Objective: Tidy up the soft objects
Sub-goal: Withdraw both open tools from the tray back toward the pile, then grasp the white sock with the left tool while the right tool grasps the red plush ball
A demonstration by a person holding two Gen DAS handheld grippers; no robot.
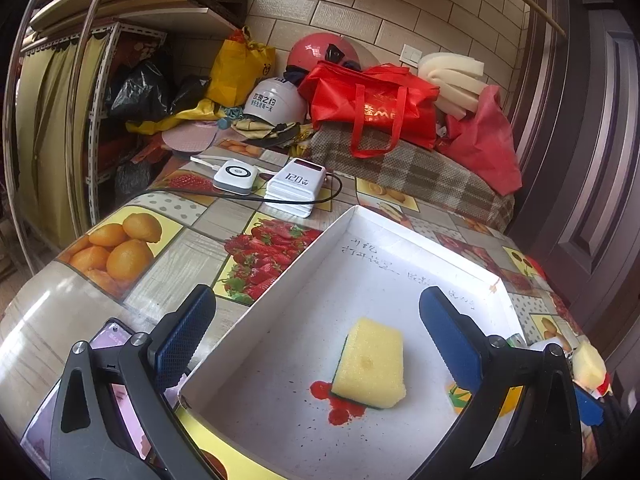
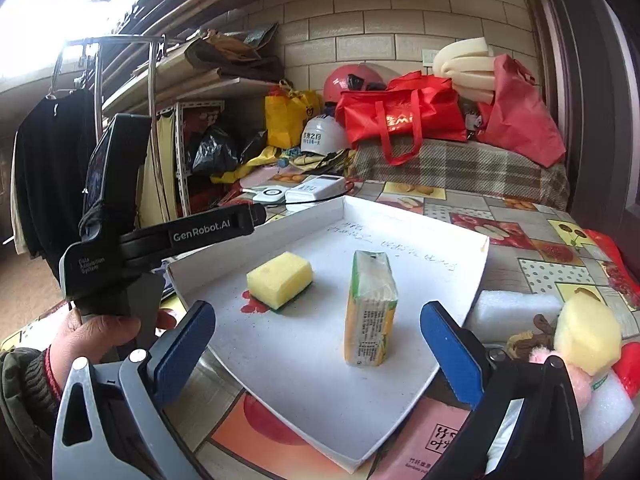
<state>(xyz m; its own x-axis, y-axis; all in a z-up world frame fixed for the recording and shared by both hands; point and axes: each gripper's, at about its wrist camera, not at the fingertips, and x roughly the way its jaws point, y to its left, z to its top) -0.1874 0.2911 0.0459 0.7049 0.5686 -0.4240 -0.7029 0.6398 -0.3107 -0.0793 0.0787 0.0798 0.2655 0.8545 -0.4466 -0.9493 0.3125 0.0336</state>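
The yellow sponge lies flat in the white tray, over a red stain; just beside it a tissue pack stands upright on its narrow end. Both tools are spread wide and hold nothing: the right tool brackets the pack, the left tool hovers over the sponge. A clumsy approach could likely topple the tall pack or shove the light tray across the slick worktop. A plush toy and foam block wait outside the tray.
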